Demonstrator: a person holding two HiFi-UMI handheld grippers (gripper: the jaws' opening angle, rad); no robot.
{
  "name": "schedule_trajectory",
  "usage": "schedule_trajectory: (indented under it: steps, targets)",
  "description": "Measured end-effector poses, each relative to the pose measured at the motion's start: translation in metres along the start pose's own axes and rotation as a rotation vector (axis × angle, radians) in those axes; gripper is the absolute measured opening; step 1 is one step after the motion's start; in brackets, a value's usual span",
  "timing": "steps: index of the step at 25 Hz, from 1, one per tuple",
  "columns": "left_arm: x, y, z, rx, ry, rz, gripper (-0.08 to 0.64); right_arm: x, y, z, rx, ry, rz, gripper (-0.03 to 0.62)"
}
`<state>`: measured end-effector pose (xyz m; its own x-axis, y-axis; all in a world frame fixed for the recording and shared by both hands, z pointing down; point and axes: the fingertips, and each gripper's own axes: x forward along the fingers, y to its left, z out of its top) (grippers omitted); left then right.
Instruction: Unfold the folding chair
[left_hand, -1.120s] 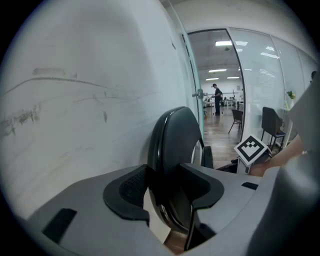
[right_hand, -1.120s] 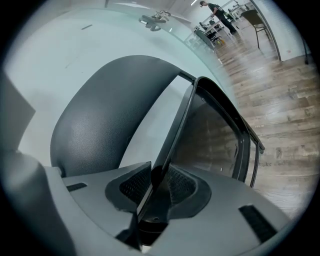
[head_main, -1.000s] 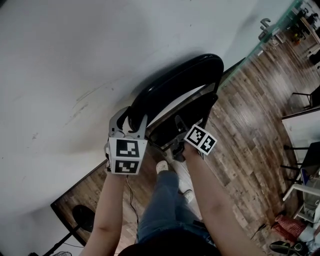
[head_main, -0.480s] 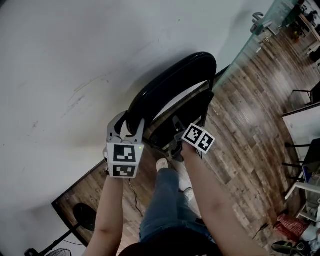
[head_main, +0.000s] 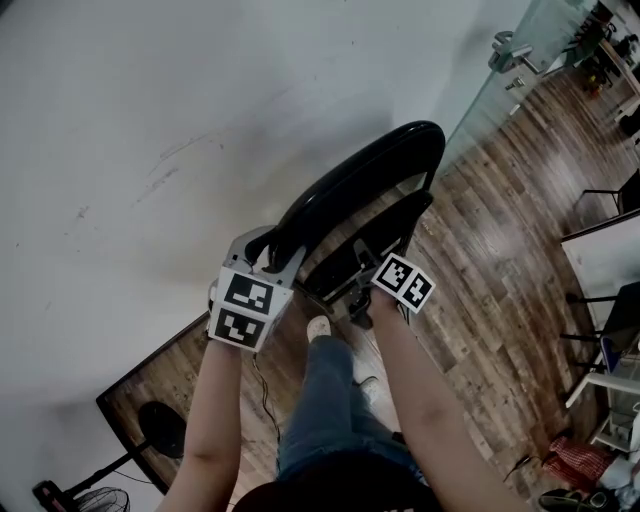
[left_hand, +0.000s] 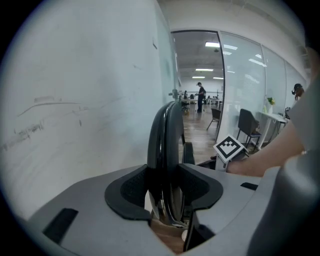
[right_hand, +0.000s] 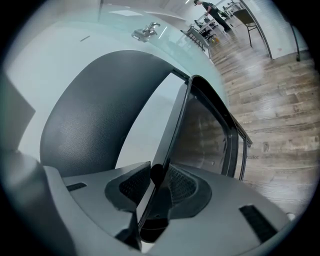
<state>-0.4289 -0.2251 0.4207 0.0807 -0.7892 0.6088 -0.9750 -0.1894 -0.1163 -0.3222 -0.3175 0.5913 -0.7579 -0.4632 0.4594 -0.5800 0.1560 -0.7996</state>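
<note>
Since a second ago, both grippers and the folding chair (head_main: 360, 185) have been swinging together, and the left marker cube is now tilting further toward 7 o'clock. Nearest the camera, the person's jeans-clad leg (head_main: 325, 400) is reaching toward 12 o'clock, with a pale shoe (head_main: 318, 327) resting on the wooden floor (head_main: 480, 260). Just beyond, the left gripper (head_main: 262, 245) is clenching the black backrest (left_hand: 167, 135) at its 7 o'clock end. Its jaws have just been closing a little, the pads pressing both faces. At 3 o'clock from it, the right gripper (head_main: 358, 262) is grasping the thin edge of the seat (right_hand: 172, 130), its pads pinching that edge. The chair is standing partly opened beside the white wall (head_main: 150, 120), its backrest stretching toward 1 o'clock. Farther off at 1 o'clock, a glass partition (head_main: 505, 45) is showing a metal handle.
</note>
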Motion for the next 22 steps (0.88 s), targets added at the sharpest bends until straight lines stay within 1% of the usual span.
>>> schedule_trajectory:
  steps: [3,5,8,10,11,13,15,17,19,22]
  targets:
    - [-0.004,-0.021,0.001,0.032,0.059,-0.094,0.172,-0.014,-0.007,-0.002,0.011,-0.002,-0.004,0.106]
    - [-0.004,-0.034,0.009,0.071,0.072,-0.136,0.172,-0.023,-0.011,-0.004,0.015,0.003,-0.008,0.107]
    - [0.002,-0.050,0.040,0.115,0.052,-0.169,0.176,-0.033,-0.016,-0.005,0.025,0.009,-0.021,0.109]
    - [0.011,-0.059,0.064,0.142,0.055,-0.186,0.184,-0.038,-0.019,-0.005,0.022,0.013,-0.029,0.110]
    - [0.017,-0.063,0.075,0.161,0.068,-0.189,0.184,-0.041,-0.020,-0.005,0.021,0.014,-0.034,0.112]
    - [0.033,-0.072,0.091,0.203,0.124,-0.183,0.183,-0.046,-0.023,-0.005,0.022,0.019,-0.044,0.112]
    - [0.049,-0.081,0.097,0.234,0.204,-0.168,0.173,-0.050,-0.025,-0.006,0.020,0.027,-0.055,0.115]
    - [0.060,-0.087,0.095,0.252,0.269,-0.146,0.150,-0.053,-0.026,-0.007,0.016,0.036,-0.062,0.115]
    - [0.061,-0.092,0.092,0.263,0.294,-0.136,0.140,-0.058,-0.028,-0.008,0.013,0.039,-0.060,0.115]
    - [0.058,-0.102,0.092,0.267,0.295,-0.139,0.134,-0.069,-0.034,-0.008,0.015,0.030,-0.052,0.115]
